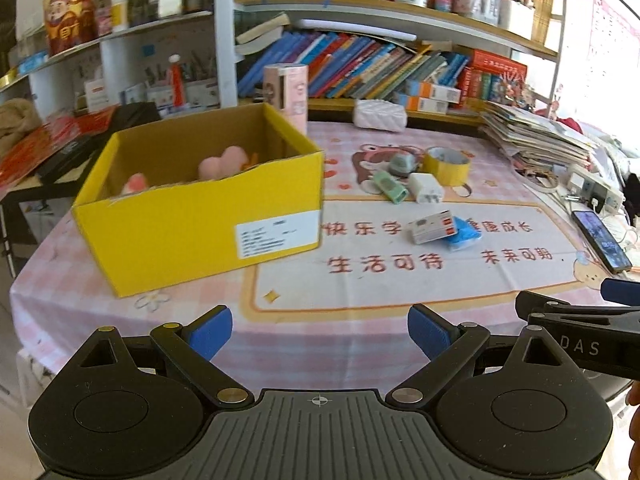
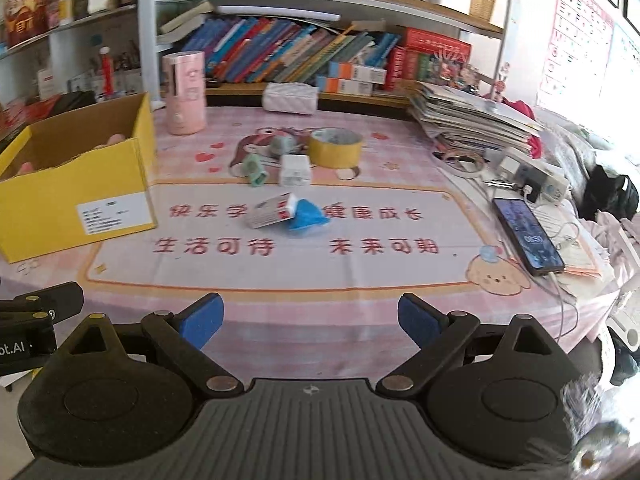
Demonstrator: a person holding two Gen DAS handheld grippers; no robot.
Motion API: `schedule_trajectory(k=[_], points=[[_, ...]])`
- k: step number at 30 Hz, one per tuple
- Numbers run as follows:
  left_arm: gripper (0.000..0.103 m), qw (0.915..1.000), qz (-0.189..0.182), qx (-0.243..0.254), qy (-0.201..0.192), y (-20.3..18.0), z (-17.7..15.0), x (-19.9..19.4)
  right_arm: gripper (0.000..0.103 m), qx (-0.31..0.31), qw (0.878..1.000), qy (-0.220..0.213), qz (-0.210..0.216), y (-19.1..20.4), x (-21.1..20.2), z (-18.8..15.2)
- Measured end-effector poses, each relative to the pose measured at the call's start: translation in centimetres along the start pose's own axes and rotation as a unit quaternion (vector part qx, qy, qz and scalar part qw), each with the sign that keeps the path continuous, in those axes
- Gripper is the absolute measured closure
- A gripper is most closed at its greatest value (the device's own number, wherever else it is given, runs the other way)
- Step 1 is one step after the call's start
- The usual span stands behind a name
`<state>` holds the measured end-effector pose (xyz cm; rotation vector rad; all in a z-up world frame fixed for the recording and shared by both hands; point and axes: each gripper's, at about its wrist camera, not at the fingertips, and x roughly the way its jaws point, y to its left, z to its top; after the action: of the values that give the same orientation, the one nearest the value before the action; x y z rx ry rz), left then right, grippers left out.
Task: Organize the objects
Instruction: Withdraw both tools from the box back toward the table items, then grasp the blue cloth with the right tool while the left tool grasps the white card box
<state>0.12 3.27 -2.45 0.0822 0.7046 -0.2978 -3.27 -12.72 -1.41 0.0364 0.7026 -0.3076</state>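
On the table: a pink checked cloth (image 1: 360,332) with a printed mat covers it, and both claws hang over its near edge.
Left gripper (image 1: 318,334): released, blue pads (image 1: 210,330) spread wide with only cloth between them.
Right gripper (image 2: 310,320): released too, blue pads (image 2: 418,322) far apart and nothing gripped; its black frame shows at 3 o'clock in the left wrist view.
Yellow box (image 1: 200,224): open-topped cardboard, at 10 o'clock from the left claw, white label on its near wall; pink soft things (image 1: 218,164) lie inside.
Small carton (image 2: 270,210): white with red marks, mid-mat at 12 o'clock from the right claw, touching a blue packet (image 2: 308,218) at its 3 o'clock.
Green item (image 2: 256,170): small and oblong, beyond the carton at 11 o'clock.
White plug (image 2: 295,170): just beside the green item, at its 3 o'clock.
Yellow tape roll (image 2: 335,147): at 1 o'clock from the plug, close to it.
Grey-green item (image 2: 282,144): left of the tape; what it is cannot be told.
Pink cylinder (image 2: 185,94): upright behind the box's far corner.
Phone (image 2: 528,236): screen lit, at 2 o'clock near the table's right edge, cable attached.
Paper stack (image 2: 472,120): far right, behind the phone.
Bookshelf (image 2: 320,52): along the back, crowded with leaning books.
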Motion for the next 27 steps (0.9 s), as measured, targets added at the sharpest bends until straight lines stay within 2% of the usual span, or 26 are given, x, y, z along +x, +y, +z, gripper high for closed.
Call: schedule_trajectory(k=[9,17,23,27], points=[[0.007,0.9999,0.005,-0.012,-0.003,-1.8,2.2,2.6,0.008,-0.008,1.000,0.007,0.008,-2.1,3.1,2.4],[0.007,0.9992,0.012,-0.038,0.010,-2.9,4.1,5.4,0.012,-0.025,0.999,0.019,0.041,-3.2,7.1,5.4],[0.007,0.9991,0.007,-0.034,0.026,-4.9,5.0,8.0,0.026,-0.029,0.997,0.031,0.065,-4.5,10.4,7.5],[0.007,0.9984,0.022,-0.035,0.038,-5.9,5.6,9.3,0.041,-0.036,0.993,0.059,0.100,-4.9,13.0,8.4]])
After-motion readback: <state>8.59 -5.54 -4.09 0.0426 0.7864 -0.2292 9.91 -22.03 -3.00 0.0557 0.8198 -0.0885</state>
